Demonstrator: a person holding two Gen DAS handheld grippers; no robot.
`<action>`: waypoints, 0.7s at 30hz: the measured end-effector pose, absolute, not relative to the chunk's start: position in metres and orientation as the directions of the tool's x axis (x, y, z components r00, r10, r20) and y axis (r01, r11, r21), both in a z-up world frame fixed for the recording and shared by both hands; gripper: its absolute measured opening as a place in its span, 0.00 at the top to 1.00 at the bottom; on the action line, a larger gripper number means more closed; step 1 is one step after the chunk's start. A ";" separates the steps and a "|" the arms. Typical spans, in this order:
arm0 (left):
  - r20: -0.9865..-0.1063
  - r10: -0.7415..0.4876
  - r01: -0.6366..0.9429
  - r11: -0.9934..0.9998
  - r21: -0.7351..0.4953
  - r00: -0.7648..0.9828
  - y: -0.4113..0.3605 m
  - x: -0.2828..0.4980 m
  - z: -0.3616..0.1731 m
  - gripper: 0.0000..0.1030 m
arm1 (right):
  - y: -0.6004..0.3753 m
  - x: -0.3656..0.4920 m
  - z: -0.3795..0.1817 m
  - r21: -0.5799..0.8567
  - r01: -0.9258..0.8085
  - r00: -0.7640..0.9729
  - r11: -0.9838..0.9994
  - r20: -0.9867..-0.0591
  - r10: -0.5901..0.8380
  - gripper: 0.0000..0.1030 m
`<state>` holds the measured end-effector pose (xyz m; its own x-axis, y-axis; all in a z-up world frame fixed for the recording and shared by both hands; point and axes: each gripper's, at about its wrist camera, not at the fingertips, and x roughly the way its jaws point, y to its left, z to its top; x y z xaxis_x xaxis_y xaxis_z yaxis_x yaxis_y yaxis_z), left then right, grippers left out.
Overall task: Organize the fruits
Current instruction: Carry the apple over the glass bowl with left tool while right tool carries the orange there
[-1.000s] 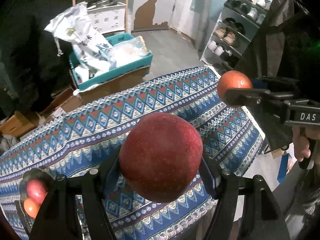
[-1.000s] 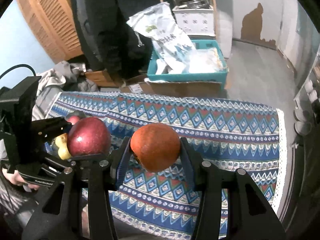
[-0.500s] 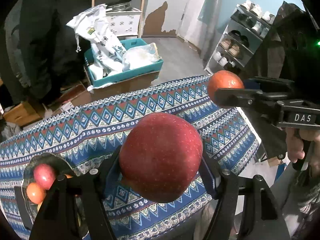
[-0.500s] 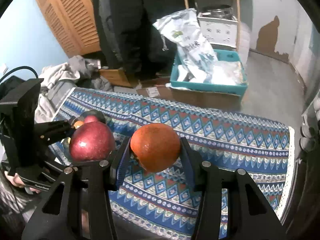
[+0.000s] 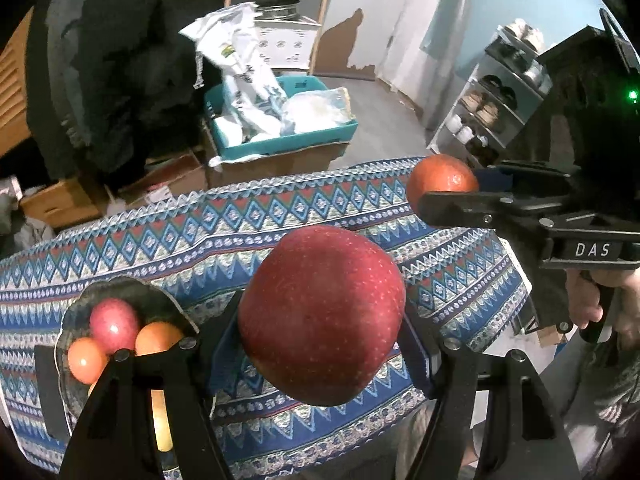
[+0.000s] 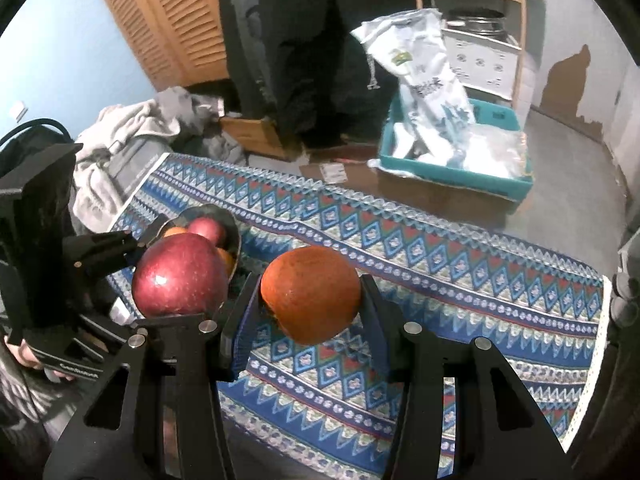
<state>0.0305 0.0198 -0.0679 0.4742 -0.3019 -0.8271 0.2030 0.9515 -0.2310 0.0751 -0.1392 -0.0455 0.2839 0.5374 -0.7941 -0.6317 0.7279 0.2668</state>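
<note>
Left gripper (image 5: 322, 320) clamped on red apple (image 5: 320, 314), right gripper (image 6: 310, 294) clamped on orange (image 6: 310, 294), both aloft over patterned cloth (image 6: 440, 264). Best lowered gently into bowl (image 5: 160, 300) at left, clear of fruit inside.

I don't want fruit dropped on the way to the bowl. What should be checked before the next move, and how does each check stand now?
1. Left gripper clamps the large dark red apple on both sides: ok.
2. Right gripper clamps the round orange fruit between both pads: ok.
3. Both fruits are lifted off the blue patterned tablecloth: ok.
4. The dark shallow bowl is in sight, at the left on the tablecloth: ok.
5. Room in the bowl: it already holds a small red apple and orange fruits; space for two more: cannot tell.
6. The two grippers are apart, not touching: ok.
</note>
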 end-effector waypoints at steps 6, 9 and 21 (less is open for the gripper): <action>-0.828 -0.275 0.153 0.961 -0.230 0.489 0.047 0.026 -0.071 0.30 | -0.107 0.077 -0.052 0.298 -0.659 0.235 0.691 -0.791 0.565 0.54; -0.830 -0.255 0.127 0.967 -0.221 0.497 0.062 0.022 -0.074 0.30 | -0.089 0.078 -0.055 0.307 -0.671 0.211 0.675 -0.794 0.570 0.54; -0.842 -0.178 -0.018 0.976 -0.217 0.509 0.137 0.006 -0.090 0.30 | -0.018 0.078 -0.069 0.340 -0.707 0.127 0.620 -0.801 0.584 0.54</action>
